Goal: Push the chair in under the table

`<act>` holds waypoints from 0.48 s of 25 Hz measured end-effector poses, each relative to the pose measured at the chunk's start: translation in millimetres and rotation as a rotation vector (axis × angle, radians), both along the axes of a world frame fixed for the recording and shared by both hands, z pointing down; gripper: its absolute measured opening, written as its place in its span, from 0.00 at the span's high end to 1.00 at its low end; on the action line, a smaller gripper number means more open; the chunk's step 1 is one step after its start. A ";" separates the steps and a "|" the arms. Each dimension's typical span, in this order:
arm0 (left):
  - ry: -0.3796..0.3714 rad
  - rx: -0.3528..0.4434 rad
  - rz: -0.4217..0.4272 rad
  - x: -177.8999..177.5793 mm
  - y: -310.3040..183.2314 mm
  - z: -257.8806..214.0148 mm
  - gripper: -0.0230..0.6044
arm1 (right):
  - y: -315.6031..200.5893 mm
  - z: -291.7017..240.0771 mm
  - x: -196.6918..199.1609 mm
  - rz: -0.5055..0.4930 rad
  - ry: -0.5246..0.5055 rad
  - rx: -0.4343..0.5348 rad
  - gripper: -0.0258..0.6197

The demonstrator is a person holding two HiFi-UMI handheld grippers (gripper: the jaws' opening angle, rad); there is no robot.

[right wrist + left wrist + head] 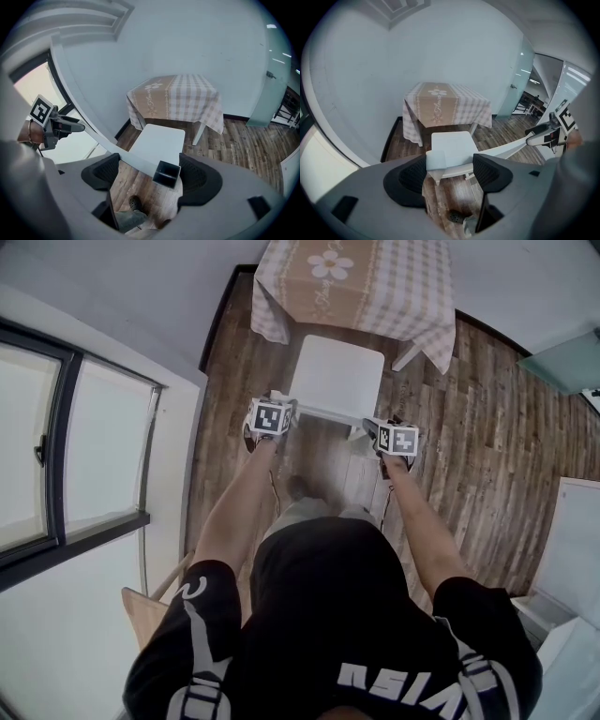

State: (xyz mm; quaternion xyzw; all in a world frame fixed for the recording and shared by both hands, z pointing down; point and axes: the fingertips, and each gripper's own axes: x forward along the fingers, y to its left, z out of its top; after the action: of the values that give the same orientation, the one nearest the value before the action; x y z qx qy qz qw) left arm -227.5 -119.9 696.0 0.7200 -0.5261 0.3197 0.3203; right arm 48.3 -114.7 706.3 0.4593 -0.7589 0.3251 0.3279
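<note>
A white chair [337,376] stands on the wood floor with its seat toward a table [356,282] that has a beige checked cloth. The seat's front edge sits just under the cloth's hem. My left gripper [281,407] is at the left end of the chair's top rail [328,413], and my right gripper [377,432] is at its right end. In the left gripper view the rail's corner [436,159] lies between wide-apart jaws. In the right gripper view the rail's dark hollow end [167,174] sits between wide-apart jaws. Both grippers are open against the rail.
A large window [56,446] runs along the left wall. A pale cabinet [572,540] stands at the right, and a wooden object [141,610] sits at the lower left. The person's shoe [136,204] is on the floor behind the chair. A glass door [518,84] is beyond the table.
</note>
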 end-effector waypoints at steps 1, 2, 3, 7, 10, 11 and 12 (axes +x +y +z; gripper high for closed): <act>0.001 0.001 0.007 -2.0 -2.6 0.5 0.46 | -1.0 0.3 -1.8 0.009 0.001 0.004 0.32; 0.003 0.003 0.015 -3.6 -4.6 1.4 0.46 | -1.3 0.9 -3.3 0.017 0.002 0.008 0.32; 0.006 0.005 0.024 -5.4 -6.5 2.3 0.46 | -1.7 1.5 -5.0 0.025 0.002 0.012 0.32; 0.007 0.003 0.038 -13.0 -13.3 2.3 0.45 | -5.9 2.1 -12.6 0.042 0.006 0.008 0.32; 0.006 -0.002 0.045 -12.1 -16.5 2.6 0.45 | -6.3 2.4 -11.6 0.054 0.008 0.003 0.32; 0.007 -0.002 0.047 -12.5 -18.0 2.7 0.45 | -7.1 1.9 -12.1 0.057 0.008 0.005 0.32; 0.008 -0.002 0.049 -13.3 -19.6 2.7 0.45 | -8.4 1.4 -12.9 0.061 0.008 0.009 0.32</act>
State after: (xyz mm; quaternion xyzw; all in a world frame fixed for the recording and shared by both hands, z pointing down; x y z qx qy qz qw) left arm -240.8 -139.6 698.7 0.7336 -0.5066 0.3254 0.3150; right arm 35.3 -123.1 707.7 0.4851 -0.7447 0.3295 0.3188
